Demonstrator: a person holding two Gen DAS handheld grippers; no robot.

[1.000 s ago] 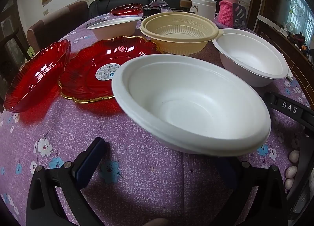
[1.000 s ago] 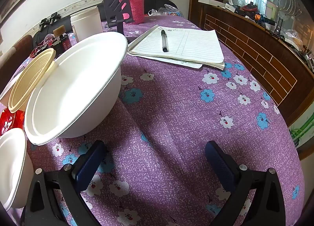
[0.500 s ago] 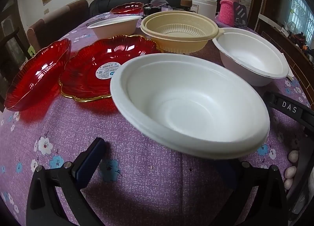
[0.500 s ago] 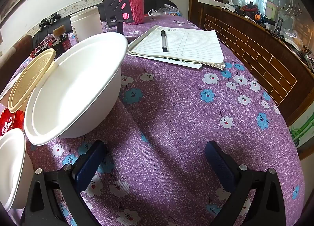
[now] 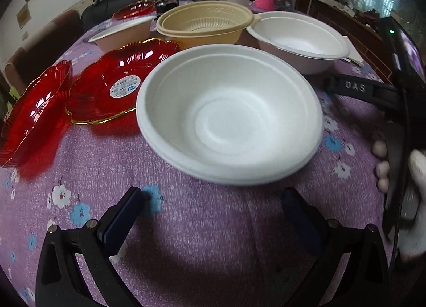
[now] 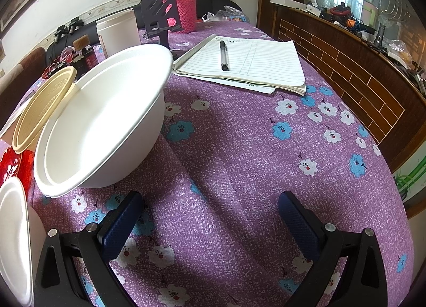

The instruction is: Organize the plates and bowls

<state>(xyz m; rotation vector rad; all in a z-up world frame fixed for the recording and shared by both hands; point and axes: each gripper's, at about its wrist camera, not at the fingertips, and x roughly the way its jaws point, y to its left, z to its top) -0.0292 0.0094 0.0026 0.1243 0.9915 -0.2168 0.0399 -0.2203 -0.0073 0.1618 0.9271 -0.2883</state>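
While spread wide over the purple cloth (image 5: 213, 253), grips nothing with the left gripper (image 5: 211, 200). Same for the right gripper (image 6: 210, 200): spread wide, nothing between its blue fingers (image 6: 122, 219), only flowered cloth below.

Just past the left gripper, in the middle of its view: the near white bowl (image 5: 229, 112), sitting flat on the cloth, empty, maybe with a second rim tucked under it. Hard to tell.

Left of the near white bowl, very close: a red plate (image 5: 117, 85) with a gold edge and a round sticker (image 5: 125, 87). Further left of the near white bowl: another red plate (image 5: 32, 109), tipped up on one side.

Behind the near white bowl: a tan bowl (image 5: 205, 24) with ribs inside. Behind and right of the near white bowl: a second white bowl (image 5: 298, 37), rim to rim with the tan one.

Right of the near white bowl: a black part marked DAS (image 5: 356, 88) and a hand in a white glove (image 5: 418, 173).

Far behind and right of the near white bowl: a lined notepad (image 6: 250, 64) with a pen (image 6: 223, 55) on top.
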